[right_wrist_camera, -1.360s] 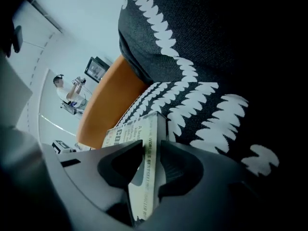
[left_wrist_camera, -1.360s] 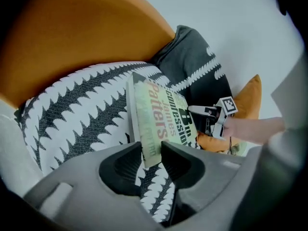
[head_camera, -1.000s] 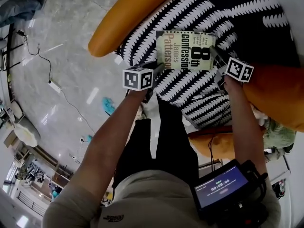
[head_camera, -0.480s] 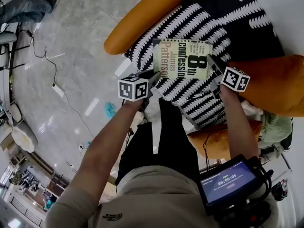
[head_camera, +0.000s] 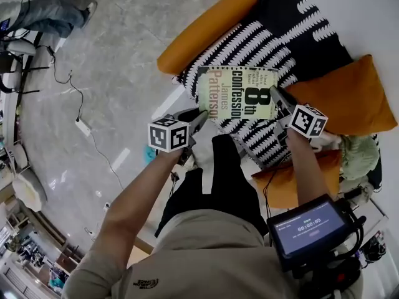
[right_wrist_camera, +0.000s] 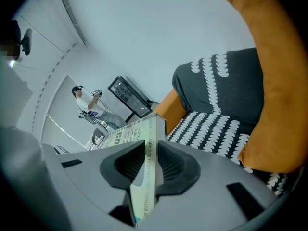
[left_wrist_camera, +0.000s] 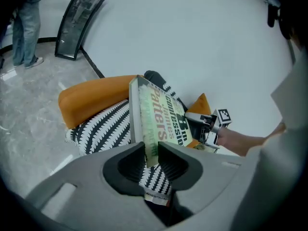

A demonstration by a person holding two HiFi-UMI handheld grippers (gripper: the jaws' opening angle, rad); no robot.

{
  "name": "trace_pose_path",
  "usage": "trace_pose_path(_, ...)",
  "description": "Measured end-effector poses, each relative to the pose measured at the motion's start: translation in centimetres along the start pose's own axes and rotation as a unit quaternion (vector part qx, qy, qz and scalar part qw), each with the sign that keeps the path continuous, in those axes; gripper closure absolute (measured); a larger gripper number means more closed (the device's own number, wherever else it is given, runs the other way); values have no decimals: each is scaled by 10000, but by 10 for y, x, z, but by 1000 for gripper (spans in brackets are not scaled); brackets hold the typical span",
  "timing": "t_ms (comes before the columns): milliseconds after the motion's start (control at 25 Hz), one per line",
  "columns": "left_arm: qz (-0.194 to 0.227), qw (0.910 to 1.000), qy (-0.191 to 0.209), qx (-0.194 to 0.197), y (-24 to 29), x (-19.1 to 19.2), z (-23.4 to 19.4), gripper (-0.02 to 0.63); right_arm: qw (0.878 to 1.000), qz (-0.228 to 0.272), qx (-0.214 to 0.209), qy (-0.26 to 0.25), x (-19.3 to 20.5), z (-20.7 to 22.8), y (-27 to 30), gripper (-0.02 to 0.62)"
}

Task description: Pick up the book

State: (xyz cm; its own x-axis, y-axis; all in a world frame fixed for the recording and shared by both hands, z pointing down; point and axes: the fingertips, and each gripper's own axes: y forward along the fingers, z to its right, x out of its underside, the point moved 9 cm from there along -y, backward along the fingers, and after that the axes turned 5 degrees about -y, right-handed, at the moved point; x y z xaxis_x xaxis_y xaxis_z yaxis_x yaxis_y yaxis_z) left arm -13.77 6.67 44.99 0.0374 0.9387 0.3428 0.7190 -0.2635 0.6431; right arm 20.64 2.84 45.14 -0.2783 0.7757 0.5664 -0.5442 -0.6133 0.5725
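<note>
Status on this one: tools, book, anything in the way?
Left tool clamped on one end of the book, jaws closing. Right tool clamped on the opposite end. Book held above the patterned seat. Nothing in the way.

Grey marble floor (head_camera: pixel 118 55), white wall (left_wrist_camera: pixel 192 32), orange sofa (head_camera: pixel 206 30), black-and-white patterned cover (head_camera: pixel 274 33), orange cushion (head_camera: pixel 349 98)

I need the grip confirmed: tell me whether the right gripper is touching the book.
Touching. The right gripper clamps the book between its two pads; the right gripper view shows both pressed against the covers, no gap.
</note>
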Motion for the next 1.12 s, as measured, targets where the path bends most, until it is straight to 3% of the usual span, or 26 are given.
trace_pose_path(360, 404, 9988, 161, 208, -153, 33, 49, 520, 9968, 461, -208, -621, -1, -154, -83, 505)
trace_pose_path(760, 815, 9957, 414, 178, -194, 39, 54, 526, 9938, 741, -404, -731, 8, -189, -96, 505)
trace_pose_path(960, 901, 9943, 476, 300, -262, 67, 75, 526, 9911, 872, -395, -926, 22, -258, -142, 505)
trace_pose_path(1120, 936, 9940, 426, 362, -288, 83, 73, 526, 9894, 929, -390, -1043, 34, -287, -153, 505)
